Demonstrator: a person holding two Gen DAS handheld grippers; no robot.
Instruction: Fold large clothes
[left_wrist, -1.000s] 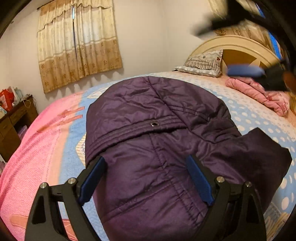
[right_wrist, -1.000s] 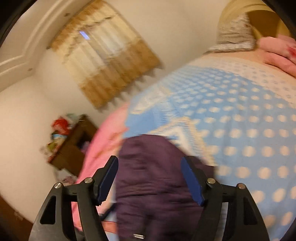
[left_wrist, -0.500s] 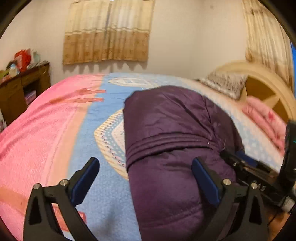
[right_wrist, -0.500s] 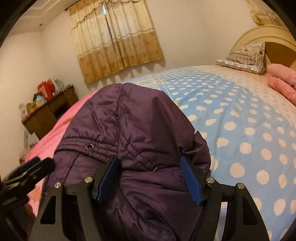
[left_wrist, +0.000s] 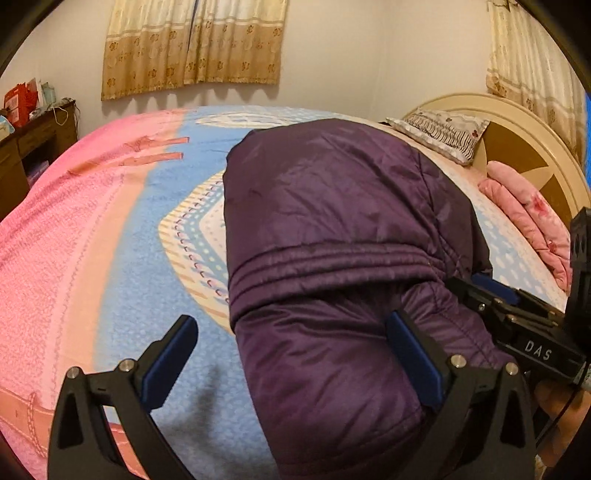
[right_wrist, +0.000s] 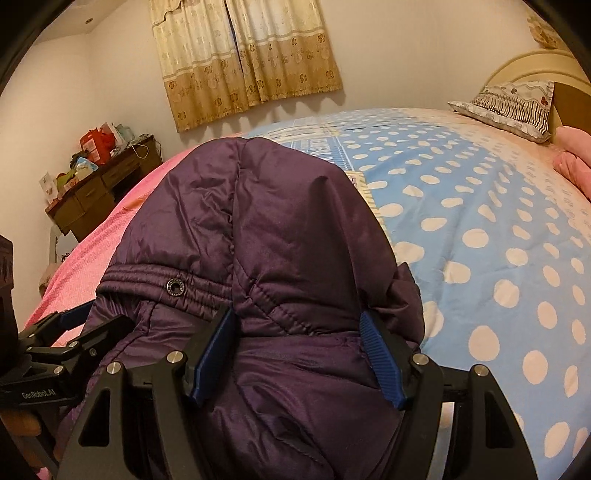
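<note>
A purple padded jacket (left_wrist: 332, 229) lies folded in a thick bundle on the bed, hood end away from me; it fills the right wrist view (right_wrist: 280, 236). My left gripper (left_wrist: 291, 354) is open, its right finger on the bundle's near end and its left finger over the bedspread. My right gripper (right_wrist: 299, 350) is open with both blue pads (right_wrist: 380, 354) straddling a puffy fold of the jacket, just below the hood's elastic band and snap (right_wrist: 175, 287). Each gripper shows at the edge of the other's view.
The bed has a pink and blue dotted bedspread (left_wrist: 110, 236). A folded pink quilt (left_wrist: 528, 221) and a patterned pillow (left_wrist: 443, 129) lie by the headboard (left_wrist: 528, 147). A wooden desk (right_wrist: 96, 192) with clutter stands at the far left wall.
Both grippers have come closer to the jacket's near end. The right gripper has settled lower over the fold, and the left view has steadied beside it.
</note>
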